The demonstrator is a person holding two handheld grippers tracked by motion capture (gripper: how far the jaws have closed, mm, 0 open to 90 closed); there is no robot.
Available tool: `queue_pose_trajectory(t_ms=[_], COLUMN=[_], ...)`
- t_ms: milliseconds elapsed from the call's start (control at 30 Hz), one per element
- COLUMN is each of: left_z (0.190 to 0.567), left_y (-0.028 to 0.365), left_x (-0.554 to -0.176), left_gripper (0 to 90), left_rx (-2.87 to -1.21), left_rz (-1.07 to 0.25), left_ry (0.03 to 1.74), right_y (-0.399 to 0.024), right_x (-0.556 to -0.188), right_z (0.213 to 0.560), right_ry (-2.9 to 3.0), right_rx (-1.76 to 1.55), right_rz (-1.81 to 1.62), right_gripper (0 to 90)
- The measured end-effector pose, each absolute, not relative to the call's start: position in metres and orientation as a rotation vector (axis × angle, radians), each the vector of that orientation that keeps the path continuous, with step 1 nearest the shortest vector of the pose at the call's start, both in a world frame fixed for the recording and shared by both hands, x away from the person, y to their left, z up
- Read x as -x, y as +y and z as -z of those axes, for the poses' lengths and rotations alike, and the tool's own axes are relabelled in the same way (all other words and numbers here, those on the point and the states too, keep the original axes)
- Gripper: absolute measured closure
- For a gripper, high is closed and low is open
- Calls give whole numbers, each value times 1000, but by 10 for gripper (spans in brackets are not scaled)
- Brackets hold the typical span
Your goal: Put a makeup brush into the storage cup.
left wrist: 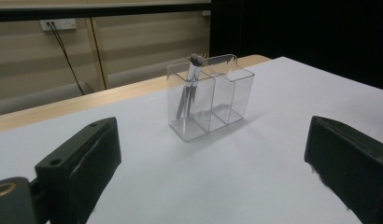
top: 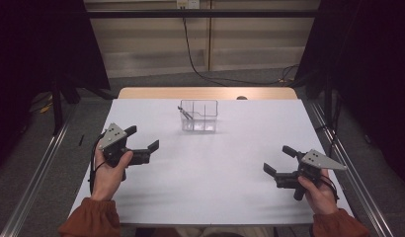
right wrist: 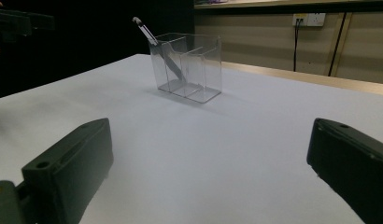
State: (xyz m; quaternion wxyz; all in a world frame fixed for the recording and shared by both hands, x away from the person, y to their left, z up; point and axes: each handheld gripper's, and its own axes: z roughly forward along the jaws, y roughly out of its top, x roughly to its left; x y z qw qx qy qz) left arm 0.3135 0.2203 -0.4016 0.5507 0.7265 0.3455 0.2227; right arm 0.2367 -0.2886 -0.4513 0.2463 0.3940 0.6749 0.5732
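A big white surface lies in front of the person, with a strip of light wood along its far edge. Grey floor goes around it, and a black cable runs down the far wall to the floor.

On the far middle of the surface stands a clear plastic box. Thin walls split it into little rooms. It stands upright, and nothing else sits near it.

The left claw is held in the left hand at the left side of the surface. Its two black jaws are spread wide, and nothing is between them. It is well apart from the box and points toward it.

The right claw is held in the right hand at the right side, closer to the person. Its jaws are spread wide too, with nothing in them. It is also well apart from the box.

Inside the box is a thin grey pen. It stands in the end room on the left side of the box, as seen from above. It leans, and its top pokes out over the rim. Neither claw touches it.
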Motion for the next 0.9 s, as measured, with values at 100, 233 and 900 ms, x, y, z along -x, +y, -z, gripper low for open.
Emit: queue_pose_trajectory(t_ms=[100,233,900], left_z=[403,403,423], left_y=[225,229,254], left_x=[-305,-295,-253], left_gripper=[40,45,43], left_rx=[-1702,-1703,-1698], left_rz=[-540,-555,-561], left_ry=[832,831,887], right_y=[-288,-289,-295], right_x=[-237,-237,-230], right_z=[451,452,451], right_ry=[1843,1840,1814], right_rx=[-1074,-1081,-1094], right_rz=[-1557,-1544,-1515], right_gripper=[0,0,0])
